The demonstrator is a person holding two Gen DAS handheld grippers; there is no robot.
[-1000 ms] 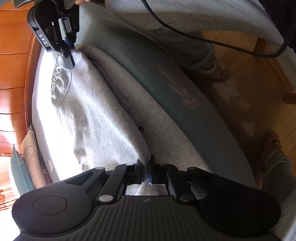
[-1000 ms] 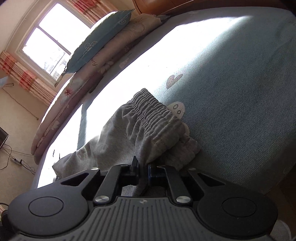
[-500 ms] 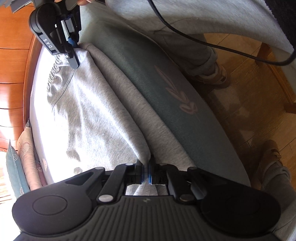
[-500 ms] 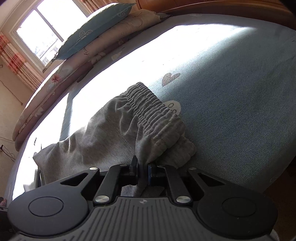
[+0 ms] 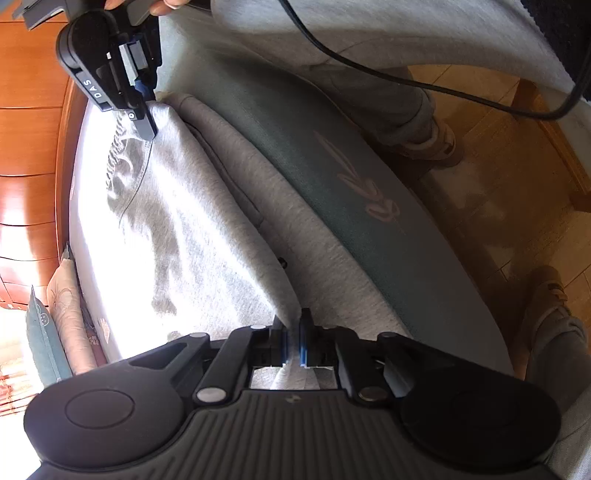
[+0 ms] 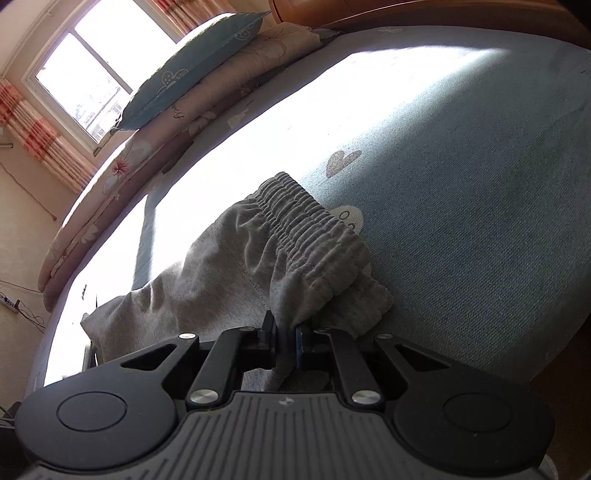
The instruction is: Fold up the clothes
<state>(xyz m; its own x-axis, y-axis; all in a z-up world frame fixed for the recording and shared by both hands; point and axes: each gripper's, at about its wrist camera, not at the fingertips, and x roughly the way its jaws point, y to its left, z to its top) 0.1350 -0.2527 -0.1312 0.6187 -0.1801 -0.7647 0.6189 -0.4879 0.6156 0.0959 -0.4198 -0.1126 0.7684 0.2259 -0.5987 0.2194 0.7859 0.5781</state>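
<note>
In the left wrist view, wooden drawers (image 5: 26, 155) fill the far left edge, with a teal pillow (image 5: 42, 343) and a folded floral quilt (image 5: 70, 317) stacked below them at the head of the bed. Next comes the bed sheet (image 5: 369, 177), sunlit white on the left and teal in shade on the right, printed with a pale leaf sprig. The grey trousers (image 5: 192, 229) lie stretched lengthwise across it near the bed's edge. The right gripper (image 5: 147, 125) sits at the top left, clenched on the waistband end of the trousers, with fingers of a hand (image 5: 162, 5) just visible above it. The left gripper (image 5: 293, 339) at the bottom centre is clenched on the other end of the cloth, a thin fold pinched between its blue pads. A black cable (image 5: 406, 79) crosses the top right above the person's grey-clad legs and shoes (image 5: 432, 142) on the wooden floor (image 5: 517, 206)

In the right wrist view, a window (image 6: 96, 74) with striped curtains stands at the upper left, then the same pillow (image 6: 195, 70) and quilt (image 6: 155, 147). The ribbed elastic waistband (image 6: 306, 221) bunches at the centre, gripped at its near corner by the right gripper (image 6: 286, 339). The sheet (image 6: 461, 184) spreads right, with a small heart print
</note>
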